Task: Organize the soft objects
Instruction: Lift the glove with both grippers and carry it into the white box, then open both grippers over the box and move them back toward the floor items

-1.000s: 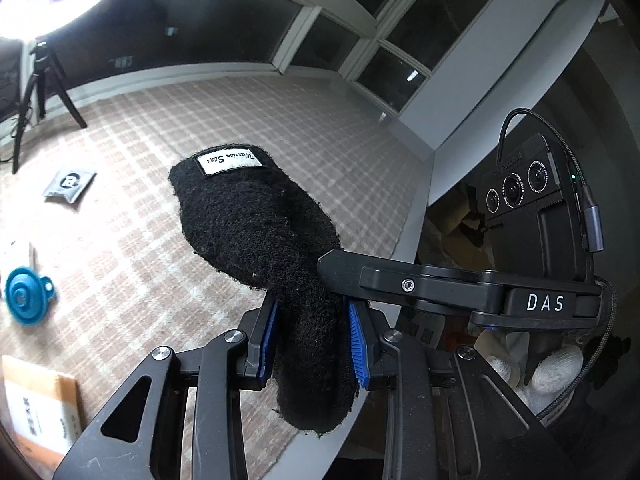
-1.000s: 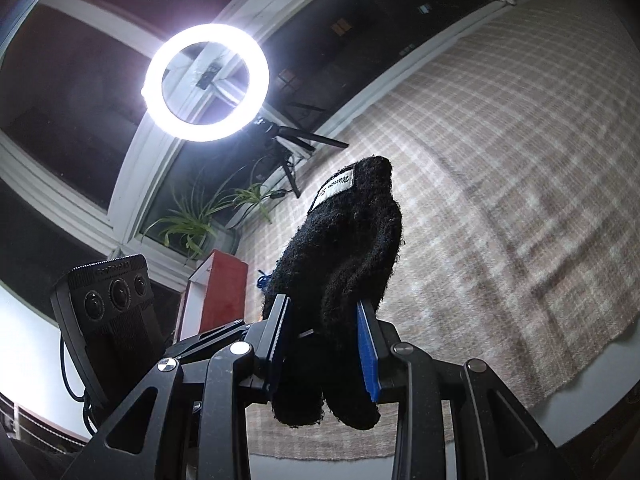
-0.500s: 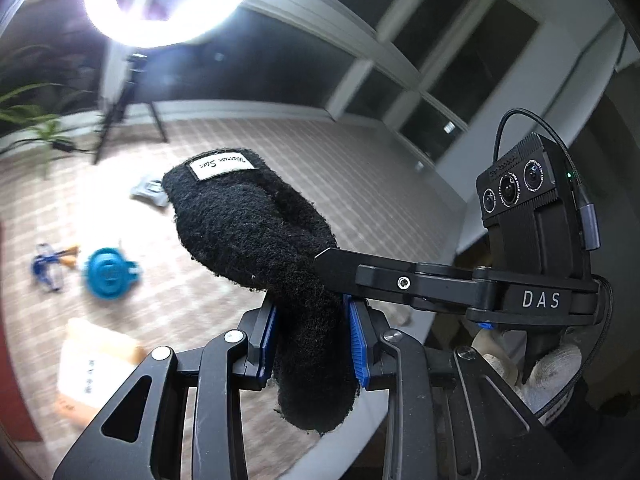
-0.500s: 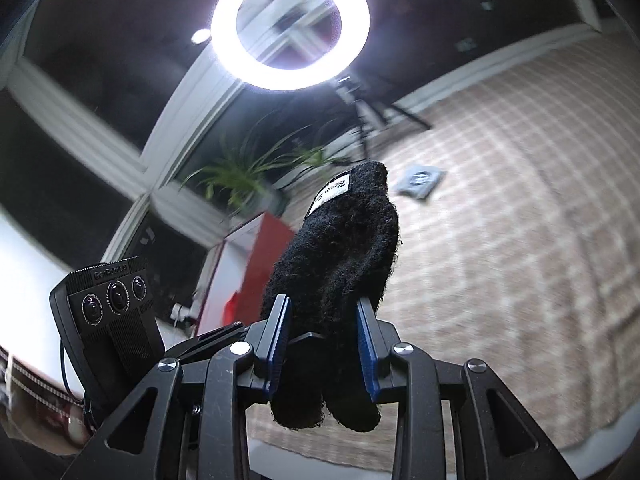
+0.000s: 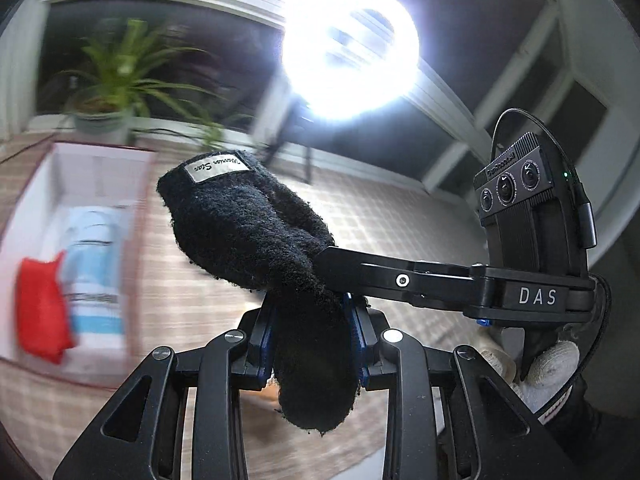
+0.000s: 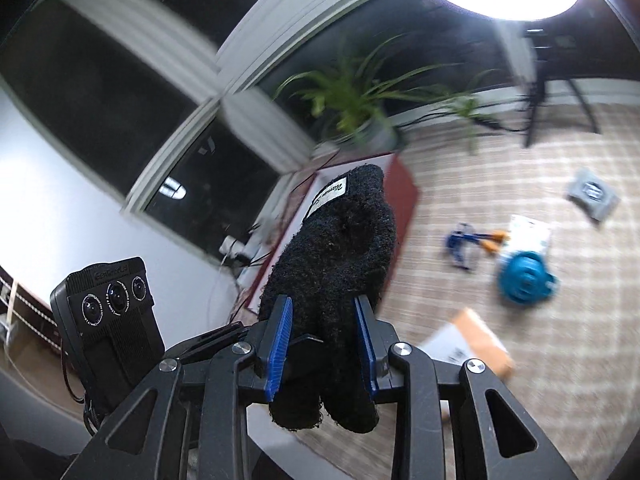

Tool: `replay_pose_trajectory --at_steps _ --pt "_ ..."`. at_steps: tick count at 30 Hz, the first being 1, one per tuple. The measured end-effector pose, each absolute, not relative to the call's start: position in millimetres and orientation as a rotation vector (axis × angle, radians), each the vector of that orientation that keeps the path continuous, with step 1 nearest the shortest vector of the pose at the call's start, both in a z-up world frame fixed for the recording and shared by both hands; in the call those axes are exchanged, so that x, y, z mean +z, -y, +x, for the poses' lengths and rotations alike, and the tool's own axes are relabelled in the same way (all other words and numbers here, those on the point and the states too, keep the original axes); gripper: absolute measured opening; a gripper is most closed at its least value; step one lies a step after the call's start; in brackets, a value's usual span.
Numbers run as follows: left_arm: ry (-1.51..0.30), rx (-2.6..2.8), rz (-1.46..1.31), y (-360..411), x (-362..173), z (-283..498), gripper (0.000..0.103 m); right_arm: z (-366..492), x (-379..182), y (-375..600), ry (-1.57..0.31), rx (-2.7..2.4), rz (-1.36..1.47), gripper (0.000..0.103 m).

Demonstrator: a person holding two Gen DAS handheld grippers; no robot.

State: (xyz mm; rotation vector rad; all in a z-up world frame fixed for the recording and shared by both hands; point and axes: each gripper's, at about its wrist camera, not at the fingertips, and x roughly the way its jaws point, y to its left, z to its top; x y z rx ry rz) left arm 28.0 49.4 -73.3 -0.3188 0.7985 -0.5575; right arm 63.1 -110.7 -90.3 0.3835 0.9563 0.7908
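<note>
A black fuzzy glove (image 5: 248, 228) with a white label is held in the air by both grippers. My left gripper (image 5: 312, 332) is shut on its finger end. My right gripper (image 6: 322, 344) is shut on the same glove (image 6: 340, 256), and its arm crosses the left wrist view (image 5: 440, 280). A red box with a white inside (image 5: 60, 184) lies on the floor to the left, holding a red soft bag (image 5: 40, 304) and a blue-and-white pack (image 5: 96, 272). The box's red side (image 6: 404, 200) shows behind the glove in the right wrist view.
A checked rug (image 6: 540, 352) covers the floor. On it lie a blue funnel (image 6: 524, 280), a blue and orange tool (image 6: 468, 240), a grey pouch (image 6: 592, 192) and an orange-and-white packet (image 6: 468, 344). A potted plant (image 5: 108, 84) and a ring light (image 5: 352, 40) stand behind.
Both grippers have swung left with the glove. The red box, plant and ring light have come into view; the funnel has left the left wrist view. The grip is unchanged.
</note>
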Motion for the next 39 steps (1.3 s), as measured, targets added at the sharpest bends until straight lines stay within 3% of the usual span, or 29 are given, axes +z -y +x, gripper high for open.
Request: replay_pose_trajectory --at_steps 18,39 --pt "-0.834 -0.318 -0.325 -164 -112 70 0.028 133 -131 -32 -1.076 0.879 0.237 0.023" --pt "-0.878 -0.119 -0.253 -210 -147 105 0.031 157 -142 -40 -1.068 0.785 0.154 0.021"
